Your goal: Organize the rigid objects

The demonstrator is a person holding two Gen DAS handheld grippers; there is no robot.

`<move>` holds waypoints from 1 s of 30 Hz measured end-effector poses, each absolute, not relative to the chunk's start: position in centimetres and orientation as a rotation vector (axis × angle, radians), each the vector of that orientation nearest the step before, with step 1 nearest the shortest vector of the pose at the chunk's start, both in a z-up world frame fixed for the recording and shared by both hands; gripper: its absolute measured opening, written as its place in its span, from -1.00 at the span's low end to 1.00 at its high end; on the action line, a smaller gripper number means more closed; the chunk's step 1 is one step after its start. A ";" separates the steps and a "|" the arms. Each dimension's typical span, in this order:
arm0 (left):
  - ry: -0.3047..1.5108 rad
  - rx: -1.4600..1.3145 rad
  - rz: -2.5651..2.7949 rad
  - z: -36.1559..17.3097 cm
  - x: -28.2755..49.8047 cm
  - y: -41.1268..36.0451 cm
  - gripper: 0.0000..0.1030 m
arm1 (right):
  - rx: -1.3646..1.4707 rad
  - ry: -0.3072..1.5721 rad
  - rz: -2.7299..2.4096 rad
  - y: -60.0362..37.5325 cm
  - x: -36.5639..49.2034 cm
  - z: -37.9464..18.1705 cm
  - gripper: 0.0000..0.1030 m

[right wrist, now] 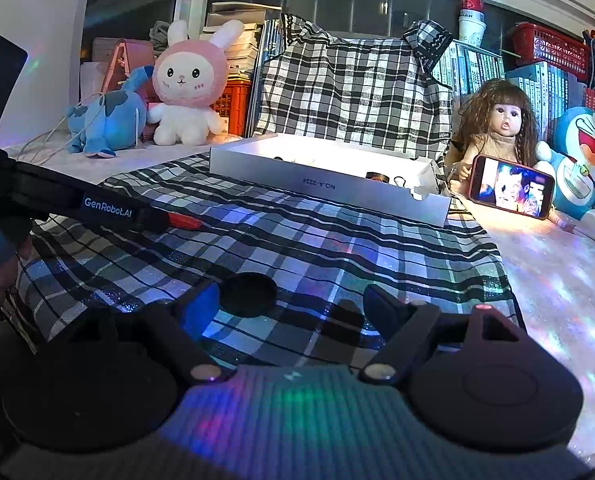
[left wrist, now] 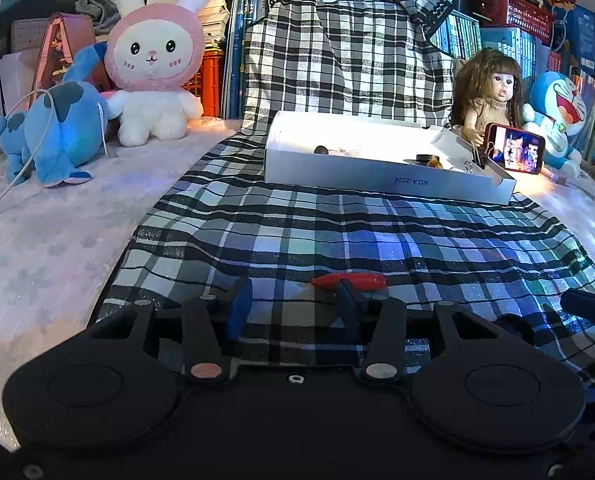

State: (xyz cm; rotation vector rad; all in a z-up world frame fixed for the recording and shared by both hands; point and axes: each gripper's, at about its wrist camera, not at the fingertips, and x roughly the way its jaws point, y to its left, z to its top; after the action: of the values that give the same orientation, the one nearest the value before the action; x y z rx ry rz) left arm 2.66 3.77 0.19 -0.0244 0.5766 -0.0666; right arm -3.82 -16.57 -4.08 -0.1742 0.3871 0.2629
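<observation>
A small red object [left wrist: 349, 281] lies on the plaid cloth [left wrist: 337, 236] just beyond my left gripper's [left wrist: 293, 300] fingertips; the jaws are open and empty. In the right wrist view the red object [right wrist: 185, 221] shows at the tip of the left gripper's body. My right gripper [right wrist: 293, 304] is open, with a black round disc [right wrist: 248, 294] on the cloth next to its left finger. A white shallow box [left wrist: 377, 176] at the back holds several small items; it also shows in the right wrist view [right wrist: 321, 188].
A pink rabbit plush [left wrist: 153, 64] and a blue plush [left wrist: 53, 128] sit back left. A doll [left wrist: 489, 96], a phone [left wrist: 515, 148] with a lit screen and a Doraemon plush [left wrist: 557, 116] sit back right. Books and crates line the rear.
</observation>
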 end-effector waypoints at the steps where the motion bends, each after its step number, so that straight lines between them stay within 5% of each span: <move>1: 0.577 -0.029 -0.069 0.2 2.7 3.7 -0.13 | -0.172 0.388 0.262 -16.6 -3.8 -4.1 0.65; 14: 0.551 -0.008 -0.167 0.2 1.9 1.0 -0.04 | -0.140 0.402 0.274 -16.5 -3.7 -4.2 0.50; 22: 0.528 0.008 -0.124 0.2 2.3 1.0 0.14 | -0.135 0.400 0.278 -16.3 -3.7 -4.2 0.23; 30: 0.553 -0.013 -0.155 -0.2 2.7 1.0 -0.17 | -0.131 0.399 0.280 -16.0 -3.6 -4.1 -0.10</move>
State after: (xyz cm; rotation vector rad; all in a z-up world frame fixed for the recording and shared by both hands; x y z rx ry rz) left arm 2.73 1.01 -0.22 -0.0129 0.5535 -0.1550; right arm -3.64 -16.00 -4.07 -0.1313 0.3986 0.2795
